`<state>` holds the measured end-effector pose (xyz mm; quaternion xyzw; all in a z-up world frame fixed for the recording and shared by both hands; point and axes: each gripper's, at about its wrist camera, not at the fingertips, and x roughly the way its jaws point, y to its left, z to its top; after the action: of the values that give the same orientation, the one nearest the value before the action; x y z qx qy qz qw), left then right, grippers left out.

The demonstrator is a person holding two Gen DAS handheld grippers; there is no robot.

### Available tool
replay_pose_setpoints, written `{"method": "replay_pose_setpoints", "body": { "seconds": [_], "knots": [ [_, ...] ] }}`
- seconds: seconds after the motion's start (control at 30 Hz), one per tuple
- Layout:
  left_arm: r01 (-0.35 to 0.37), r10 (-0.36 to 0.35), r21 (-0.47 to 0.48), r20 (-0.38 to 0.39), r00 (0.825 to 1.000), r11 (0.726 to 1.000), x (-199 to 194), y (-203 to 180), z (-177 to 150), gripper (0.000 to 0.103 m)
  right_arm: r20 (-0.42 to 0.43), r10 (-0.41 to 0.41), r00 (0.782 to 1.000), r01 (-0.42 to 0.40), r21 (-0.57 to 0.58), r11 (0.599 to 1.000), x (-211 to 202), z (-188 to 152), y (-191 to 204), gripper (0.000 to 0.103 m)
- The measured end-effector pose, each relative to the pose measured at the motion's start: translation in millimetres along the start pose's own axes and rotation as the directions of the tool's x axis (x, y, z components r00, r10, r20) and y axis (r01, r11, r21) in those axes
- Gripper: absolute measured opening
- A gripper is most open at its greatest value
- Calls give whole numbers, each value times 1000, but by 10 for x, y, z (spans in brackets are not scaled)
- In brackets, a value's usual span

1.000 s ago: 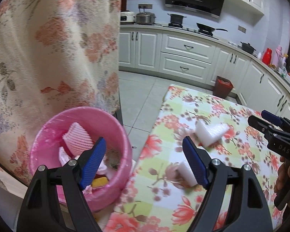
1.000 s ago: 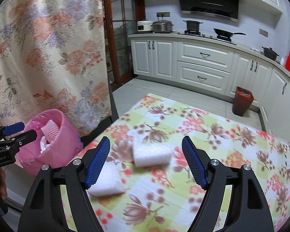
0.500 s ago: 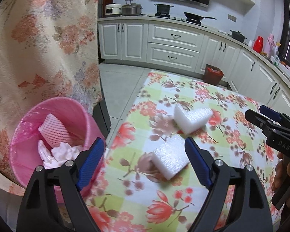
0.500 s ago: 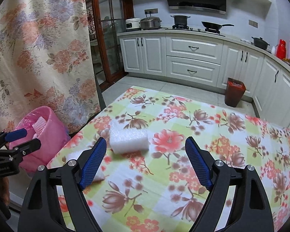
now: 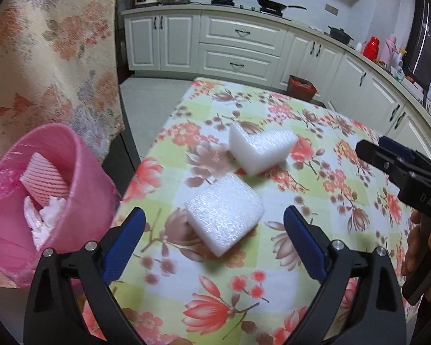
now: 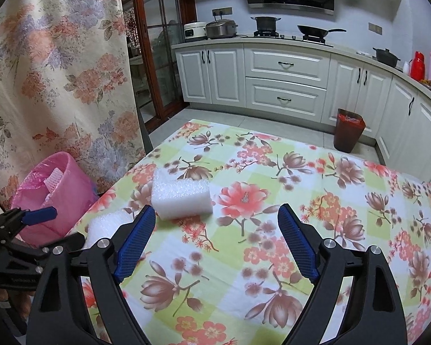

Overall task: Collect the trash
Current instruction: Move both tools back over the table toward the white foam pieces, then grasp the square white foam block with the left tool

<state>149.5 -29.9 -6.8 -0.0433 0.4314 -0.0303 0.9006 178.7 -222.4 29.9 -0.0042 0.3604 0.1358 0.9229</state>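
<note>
Left gripper [image 5: 212, 238]: jaws spread, nothing held, flat foam block [image 5: 224, 212] lying between them on the floral tabletop [image 5: 273, 302]. L-shaped foam piece [image 5: 260, 151] just beyond. Left view alone looks into the pink bin [image 5: 40, 189] off the tabletop's edge: pink mesh wrap, crumpled paper. Right gripper [image 6: 217, 238]: jaws spread, empty; its view half hides the flat block behind the left gripper.

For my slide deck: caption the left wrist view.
Open left hand-held gripper poised over a white foam block on the floral tablecloth, pink trash bin alongside.
</note>
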Motion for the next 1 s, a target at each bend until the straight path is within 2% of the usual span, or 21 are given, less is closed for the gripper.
{"method": "replay_pose_setpoints", "body": {
  "seconds": [0.17, 0.53, 0.8, 0.87, 0.93, 1.0],
  "knots": [
    [17, -16, 30, -32, 999, 999, 153, -48, -35, 98, -4, 1, 1000, -1, 1, 1000, 28, 3, -7, 83],
    [1, 12, 134, -95, 995, 991, 529, -52, -73, 98, -25, 2, 1000, -3, -16, 1000, 161, 10, 36, 85],
    [-2, 20, 197, -87, 996, 980, 651, -29, -12, 98, -40, 9, 999, -11, -34, 999, 283, 53, 86, 85],
    [2, 15, 207, -81, 997, 978, 664, -35, 12, 94, -43, 10, 999, -12, -37, 999, 317, 69, 102, 85],
    [13, 4, 203, -84, 996, 979, 682, -25, 34, 72, -45, 12, 999, -14, -42, 999, 351, 83, 122, 85],
    [7, 9, 200, -81, 997, 980, 695, -10, 50, 71, -49, 14, 999, -16, -46, 999, 384, 94, 141, 85]
  ]
}}
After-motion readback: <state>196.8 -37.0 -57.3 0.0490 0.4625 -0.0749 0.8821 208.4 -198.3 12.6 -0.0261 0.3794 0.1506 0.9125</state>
